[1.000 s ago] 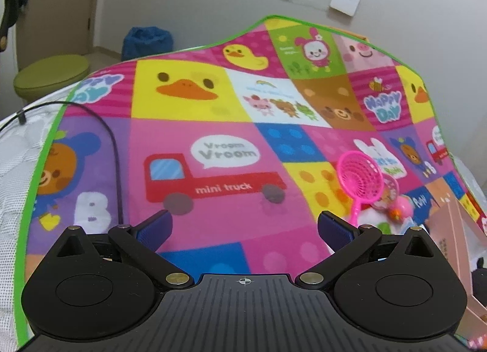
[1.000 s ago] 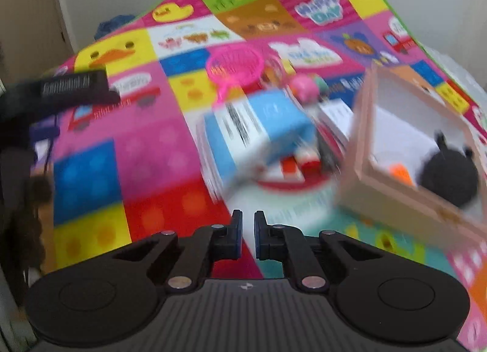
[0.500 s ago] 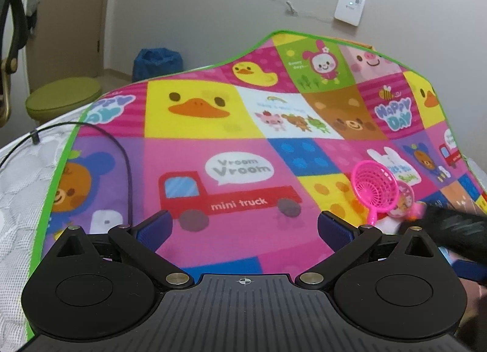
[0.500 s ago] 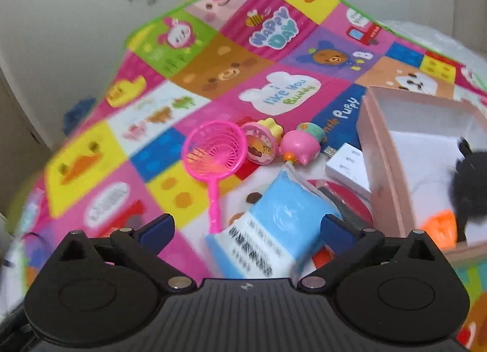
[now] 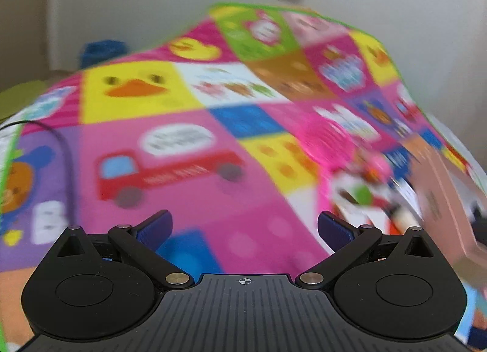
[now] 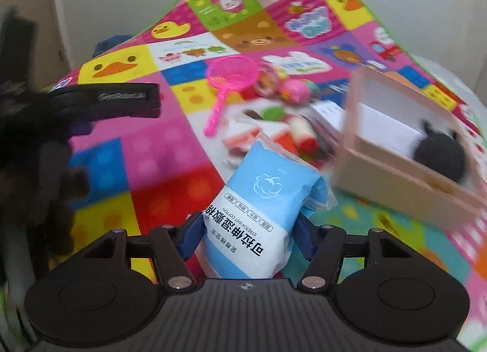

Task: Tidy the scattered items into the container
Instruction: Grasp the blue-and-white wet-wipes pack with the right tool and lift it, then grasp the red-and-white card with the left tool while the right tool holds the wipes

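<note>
Patchwork cartoon mat (image 6: 170,163) fills the frame; the pink box (image 6: 404,169) sits right of centre. Bottom centre, the right gripper (image 6: 245,230) clamps the blue wipes pack (image 6: 261,209): carrying step, next releasing over the box. The left gripper (image 5: 243,227) gapes, holding nothing.

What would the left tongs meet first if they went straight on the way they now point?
Probably only the play mat: the open left tongs face bare pink and blue squares, with the toys off to their right. The view is blurred, so depth is uncertain.
</note>
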`<state>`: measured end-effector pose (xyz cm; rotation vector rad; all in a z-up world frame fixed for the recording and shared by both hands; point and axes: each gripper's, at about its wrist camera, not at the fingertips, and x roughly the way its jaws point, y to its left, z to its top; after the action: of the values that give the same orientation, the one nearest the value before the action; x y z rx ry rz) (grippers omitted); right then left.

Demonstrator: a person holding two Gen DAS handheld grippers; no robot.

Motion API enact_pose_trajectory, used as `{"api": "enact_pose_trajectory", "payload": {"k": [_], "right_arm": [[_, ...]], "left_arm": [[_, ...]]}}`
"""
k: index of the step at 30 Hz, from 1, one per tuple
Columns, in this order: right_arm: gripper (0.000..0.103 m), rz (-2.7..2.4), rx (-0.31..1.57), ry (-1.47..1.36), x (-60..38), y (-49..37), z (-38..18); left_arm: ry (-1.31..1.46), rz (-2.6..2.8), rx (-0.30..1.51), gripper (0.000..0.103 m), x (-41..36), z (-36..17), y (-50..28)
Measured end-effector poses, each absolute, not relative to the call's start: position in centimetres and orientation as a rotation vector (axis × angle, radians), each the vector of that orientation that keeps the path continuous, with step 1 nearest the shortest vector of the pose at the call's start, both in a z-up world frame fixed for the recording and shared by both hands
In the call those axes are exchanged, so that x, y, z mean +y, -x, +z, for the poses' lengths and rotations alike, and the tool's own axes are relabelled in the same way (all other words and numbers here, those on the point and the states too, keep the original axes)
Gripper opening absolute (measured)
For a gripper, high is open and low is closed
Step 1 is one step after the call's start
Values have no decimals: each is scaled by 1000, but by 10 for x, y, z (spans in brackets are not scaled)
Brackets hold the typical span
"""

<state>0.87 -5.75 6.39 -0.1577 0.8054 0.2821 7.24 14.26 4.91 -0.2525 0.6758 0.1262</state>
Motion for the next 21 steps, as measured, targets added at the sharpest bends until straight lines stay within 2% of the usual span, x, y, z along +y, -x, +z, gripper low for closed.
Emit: {"api": "enact_pose_trajectory", "payload": {"k": [5, 7, 12, 21], "right_arm": [[64, 148, 831, 0, -111, 15, 61], [80, 103, 801, -27, -125, 25, 60], [103, 76, 664, -67, -144, 40, 74], [103, 87, 581, -81, -154, 52, 70]], "left_arm": [[106, -21, 691, 103, 100, 47, -64], [76, -81, 712, 103, 84, 50, -61], [88, -157, 760, 103, 48, 52, -78], [-40, -57, 849, 103, 4, 17, -138]]}}
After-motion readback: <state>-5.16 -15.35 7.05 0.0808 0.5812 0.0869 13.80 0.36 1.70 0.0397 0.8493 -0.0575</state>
